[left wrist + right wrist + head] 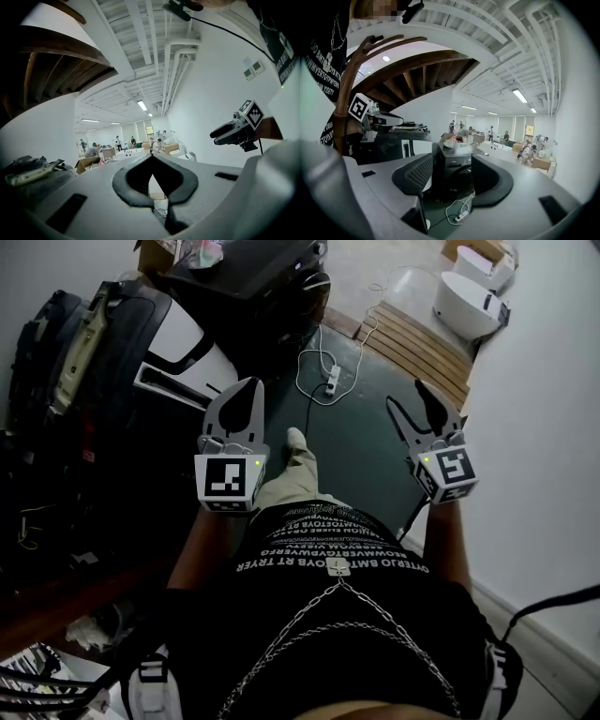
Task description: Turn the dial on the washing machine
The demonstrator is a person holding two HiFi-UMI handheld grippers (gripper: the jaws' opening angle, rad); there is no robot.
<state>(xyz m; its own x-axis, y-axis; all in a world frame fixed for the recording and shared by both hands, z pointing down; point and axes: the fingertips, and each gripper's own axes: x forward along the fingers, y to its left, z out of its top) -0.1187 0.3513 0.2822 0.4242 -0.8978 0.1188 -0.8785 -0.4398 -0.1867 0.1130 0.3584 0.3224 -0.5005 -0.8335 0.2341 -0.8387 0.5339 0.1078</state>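
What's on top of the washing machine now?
A pale crumpled bundle lies on the washing machine, near its far left corner. The jaws hide part of its front and sides.

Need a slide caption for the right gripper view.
Right gripper, jaws open and empty, faces a black washing machine; a white power strip lies in front of it.

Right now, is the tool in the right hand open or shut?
Open: the right tool has its jaws apart and empty, the washing machine far beyond them.
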